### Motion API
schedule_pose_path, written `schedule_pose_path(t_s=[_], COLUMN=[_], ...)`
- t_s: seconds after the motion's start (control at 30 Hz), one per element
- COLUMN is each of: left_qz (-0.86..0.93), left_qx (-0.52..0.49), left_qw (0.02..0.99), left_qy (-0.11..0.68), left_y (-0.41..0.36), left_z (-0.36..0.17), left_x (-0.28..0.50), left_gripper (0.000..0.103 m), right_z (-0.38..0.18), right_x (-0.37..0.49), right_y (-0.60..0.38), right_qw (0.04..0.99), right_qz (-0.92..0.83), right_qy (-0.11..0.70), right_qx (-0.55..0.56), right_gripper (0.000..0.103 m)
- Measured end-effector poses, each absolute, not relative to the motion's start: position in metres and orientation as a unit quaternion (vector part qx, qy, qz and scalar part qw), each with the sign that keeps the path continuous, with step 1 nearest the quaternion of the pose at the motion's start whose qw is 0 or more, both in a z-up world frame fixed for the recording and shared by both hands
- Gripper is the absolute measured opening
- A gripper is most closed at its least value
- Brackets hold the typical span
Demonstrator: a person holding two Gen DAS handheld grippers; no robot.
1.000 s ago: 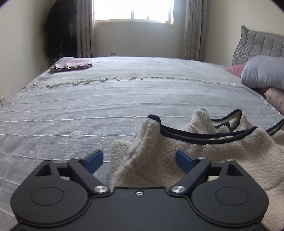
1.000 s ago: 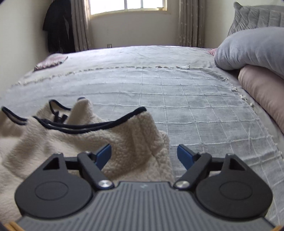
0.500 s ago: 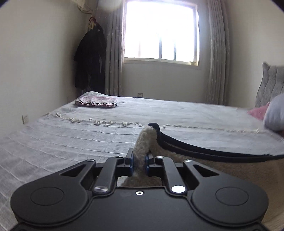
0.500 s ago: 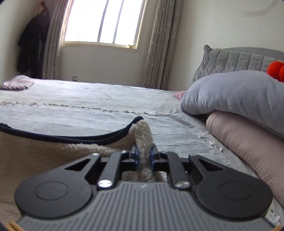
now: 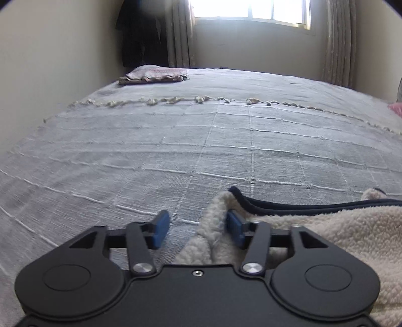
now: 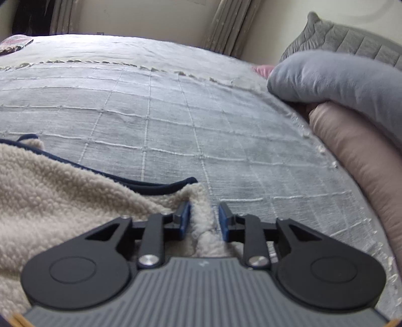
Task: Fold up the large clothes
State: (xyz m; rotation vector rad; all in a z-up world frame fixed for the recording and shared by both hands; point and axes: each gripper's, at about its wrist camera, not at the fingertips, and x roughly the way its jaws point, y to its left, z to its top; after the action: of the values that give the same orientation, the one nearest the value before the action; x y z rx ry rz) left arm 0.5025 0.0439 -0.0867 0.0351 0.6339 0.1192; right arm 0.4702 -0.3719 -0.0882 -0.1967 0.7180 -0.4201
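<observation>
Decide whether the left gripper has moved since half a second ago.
Yes. The left gripper has tipped downward: the window sits higher in its view, and its jaws are opening around the fleece.

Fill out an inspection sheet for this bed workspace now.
Surface: grey checked bedspread, fringe row across it.
Job's things: cream fleece garment with navy trim, lying on the bedspread.
Clutter: folded pink cloth at far corner; grey pillow atop pink pillow.
Grippers: left gripper and right gripper jaws opening, fleece corner between each pair, no longer pinched.
Cables: nothing seen.
Surroundings: window, curtains, dark coat hanging.
</observation>
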Motion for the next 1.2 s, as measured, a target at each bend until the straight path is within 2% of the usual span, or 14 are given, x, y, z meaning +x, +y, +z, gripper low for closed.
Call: schedule_pose_path(t_s=[0.03, 0.07, 0.13, 0.3, 0.43, 0.53, 0.63, 0.73, 0.87, 0.93, 0.97, 1.07, 1.17, 1.2], left_qz=[0.061, 0.061, 0.033, -0.04, -0.072, -0.069, -0.082, -0.077, -0.07, -0.073, -0.071, -0.069, -0.056, -0.054], left_qx=[0.024, 0.027, 0.024, 0.013, 0.01, 0.008, -0.022, 0.026, 0.019, 0.004, -0.005, -0.032, -0.063, -0.073], left_qw=[0.95, 0.953, 0.961, 0.964, 0.952, 0.946, 0.946, 0.948, 0.947, 0.943, 0.941, 0.937, 0.93, 0.927], left_qy=[0.304, 0.295, 0.275, 0.264, 0.298, 0.316, 0.313, 0.307, 0.314, 0.324, 0.33, 0.342, 0.357, 0.363], left_y=[0.041, 0.038, 0.031, -0.007, -0.036, -0.031, -0.011, 0.001, 0.029, 0.042, 0.05, 0.071, 0.089, 0.095], left_z=[-0.079, -0.069, -0.051, -0.026, -0.049, -0.072, -0.069, -0.067, -0.057, -0.051, -0.047, -0.039, -0.033, -0.032], left_x=[0.495, 0.488, 0.468, 0.433, 0.423, 0.421, 0.416, 0.4, 0.367, 0.35, 0.341, 0.315, 0.297, 0.293], left_gripper=[0.06, 0.061, 0.063, 0.064, 0.065, 0.065, 0.065, 0.068, 0.067, 0.071, 0.079, 0.087, 0.1, 0.1], right_z=[-0.08, -0.072, -0.054, -0.028, -0.046, -0.065, -0.065, -0.059, -0.041, -0.031, -0.027, -0.019, -0.011, -0.009], right_x=[0.462, 0.454, 0.439, 0.42, 0.42, 0.418, 0.41, 0.39, 0.352, 0.329, 0.32, 0.296, 0.275, 0.269], right_y=[-0.366, -0.36, -0.347, -0.294, -0.256, -0.268, -0.303, -0.32, -0.335, -0.344, -0.349, -0.367, -0.385, -0.389], right_qw=[0.913, 0.917, 0.929, 0.949, 0.941, 0.936, 0.936, 0.934, 0.938, 0.939, 0.94, 0.936, 0.933, 0.932], right_qz=[-0.211, -0.211, -0.185, -0.07, -0.023, -0.025, -0.035, -0.048, -0.052, -0.051, -0.049, -0.048, -0.056, -0.057], right_qy=[0.334, 0.319, 0.301, 0.301, 0.33, 0.347, 0.351, 0.353, 0.343, 0.339, 0.339, 0.348, 0.352, 0.354], right_qx=[-0.105, -0.114, -0.113, -0.063, -0.072, -0.057, -0.001, -0.015, -0.024, -0.013, -0.005, 0.023, 0.046, 0.051], right_gripper=[0.05, 0.057, 0.059, 0.074, 0.075, 0.076, 0.076, 0.076, 0.077, 0.083, 0.088, 0.09, 0.093, 0.094])
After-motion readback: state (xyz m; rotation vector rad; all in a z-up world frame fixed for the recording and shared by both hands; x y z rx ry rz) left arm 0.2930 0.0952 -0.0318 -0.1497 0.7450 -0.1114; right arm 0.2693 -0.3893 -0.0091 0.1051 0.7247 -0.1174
